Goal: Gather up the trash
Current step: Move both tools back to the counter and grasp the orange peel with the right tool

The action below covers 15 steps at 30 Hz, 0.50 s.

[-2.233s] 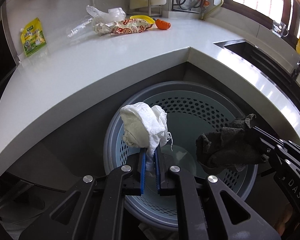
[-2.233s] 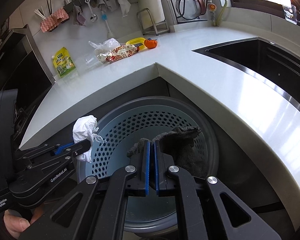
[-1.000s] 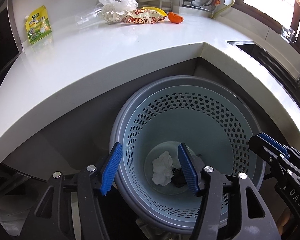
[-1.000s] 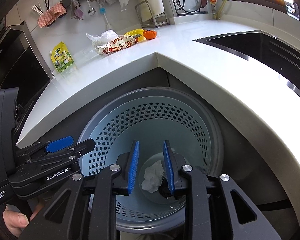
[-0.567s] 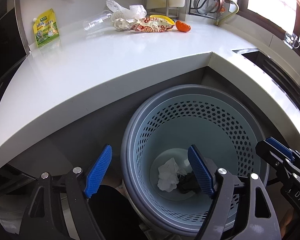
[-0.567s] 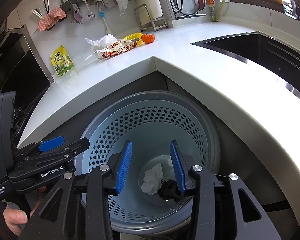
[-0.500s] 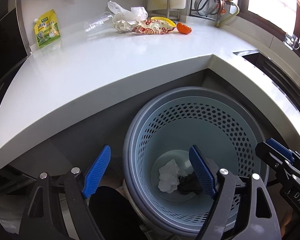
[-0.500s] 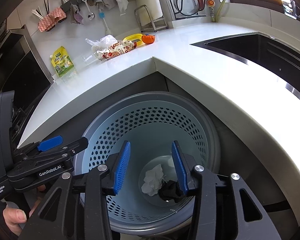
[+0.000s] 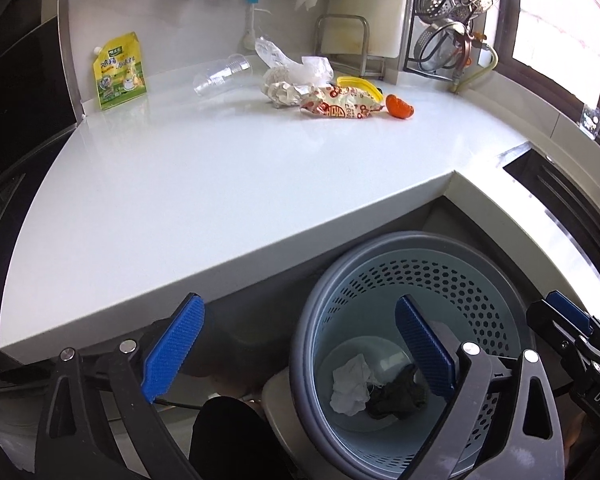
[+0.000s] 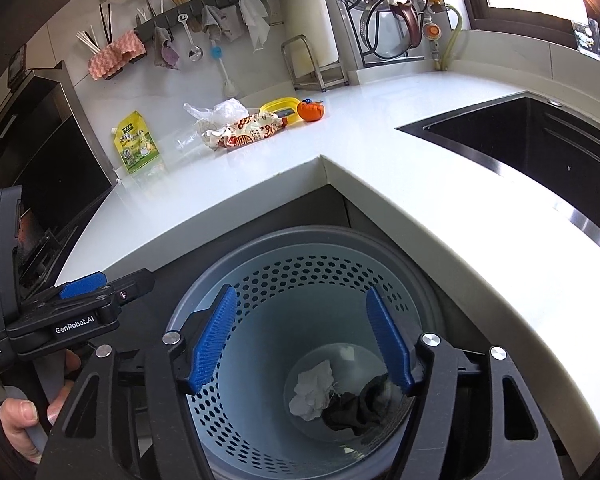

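Both grippers hang above the perforated blue bin (image 9: 452, 276), which stands on the floor in the inner corner below the white countertop (image 9: 228, 184).

Left gripper (image 9: 300, 344): jaws opening, spread very wide, nothing between the pads. One blue pad lies over the bin's interior, the other outside its rim on the cabinet side. In the right wrist view a hand (image 10: 24, 416) grips this tool's handle.

Right gripper (image 10: 300, 340): jaws opening, pads well apart, nothing between them. It points down into the bin mouth.

Bin contents: a crumpled white tissue (image 10: 314, 394) and a dark rag (image 10: 360, 408) lie on the bin floor, touching each other, the tissue on the left, the rag on the right in both views. Neither is touched by any pad.

Trash on the countertop, near the back wall:
- clear plastic cup (image 9: 220, 76), lying on its side
- crumpled clear plastic bag (image 9: 296, 68) behind a printed snack wrapper (image 9: 340, 106)
- yellow lid (image 9: 360, 86) just behind the wrapper
- orange peel (image 9: 399, 106) just right of the wrapper
- green-yellow pouch (image 9: 118, 72) leaning at the left end of the counter, apart from the rest

A dark sink (image 10: 540, 140) is set into the right counter run.
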Motion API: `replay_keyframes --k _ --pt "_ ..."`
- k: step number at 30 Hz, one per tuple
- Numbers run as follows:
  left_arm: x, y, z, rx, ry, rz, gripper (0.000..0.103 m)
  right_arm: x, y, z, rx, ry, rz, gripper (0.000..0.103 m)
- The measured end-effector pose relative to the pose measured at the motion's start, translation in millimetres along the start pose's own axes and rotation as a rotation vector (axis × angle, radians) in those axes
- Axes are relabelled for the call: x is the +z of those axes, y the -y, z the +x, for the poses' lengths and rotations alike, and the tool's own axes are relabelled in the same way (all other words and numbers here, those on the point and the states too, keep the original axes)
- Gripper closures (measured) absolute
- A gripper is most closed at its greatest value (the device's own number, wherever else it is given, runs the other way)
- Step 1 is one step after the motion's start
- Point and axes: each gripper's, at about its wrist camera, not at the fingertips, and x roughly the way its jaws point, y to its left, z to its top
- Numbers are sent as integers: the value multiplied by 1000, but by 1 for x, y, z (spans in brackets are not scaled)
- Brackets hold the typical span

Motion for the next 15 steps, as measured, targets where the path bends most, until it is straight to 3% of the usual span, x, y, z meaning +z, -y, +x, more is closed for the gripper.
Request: replay_keyframes --k 15 --pt "89 -61 8 71 100 -57 6 72 -4 34 -57 27 -36 34"
